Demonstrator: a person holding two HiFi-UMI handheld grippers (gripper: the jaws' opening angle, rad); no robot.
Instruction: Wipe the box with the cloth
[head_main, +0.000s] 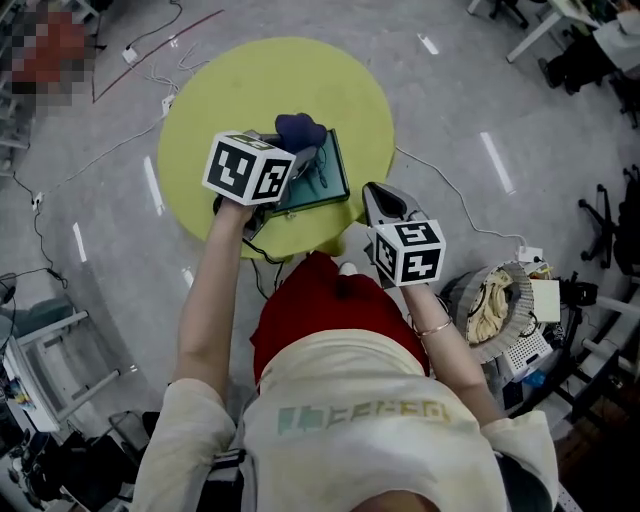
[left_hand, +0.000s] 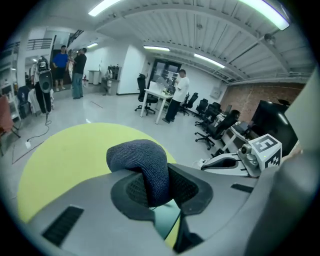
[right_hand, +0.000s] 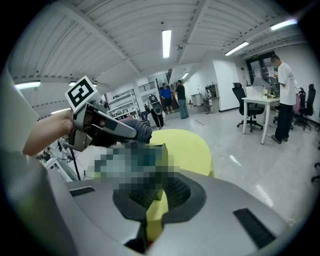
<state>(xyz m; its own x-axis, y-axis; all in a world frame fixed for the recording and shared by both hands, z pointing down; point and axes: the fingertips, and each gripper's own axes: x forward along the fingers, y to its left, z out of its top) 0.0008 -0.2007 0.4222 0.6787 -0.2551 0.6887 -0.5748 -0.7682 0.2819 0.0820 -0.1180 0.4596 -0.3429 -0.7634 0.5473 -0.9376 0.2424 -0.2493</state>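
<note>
A teal box (head_main: 322, 180) lies on the round yellow-green table (head_main: 270, 80), near its front edge. My left gripper (head_main: 308, 150) hovers at the box's far left corner, shut on a bunched dark blue cloth (head_main: 300, 128). In the left gripper view the cloth (left_hand: 142, 165) is pinched between the pads and bulges above them; a teal sliver of box (left_hand: 162, 220) shows below. My right gripper (head_main: 385, 203) is off the box's right side at the table edge, jaws together and holding nothing. From the right gripper view (right_hand: 150, 200), the box (right_hand: 161, 152) sits just ahead, partly under a mosaic patch.
A wire basket (head_main: 495, 300) with cables stands on the floor at the right, and a white frame (head_main: 50, 340) at the left. Cables (head_main: 60, 180) trail over the grey floor. Far off, people (left_hand: 177, 95) stand among desks and office chairs (left_hand: 217, 127).
</note>
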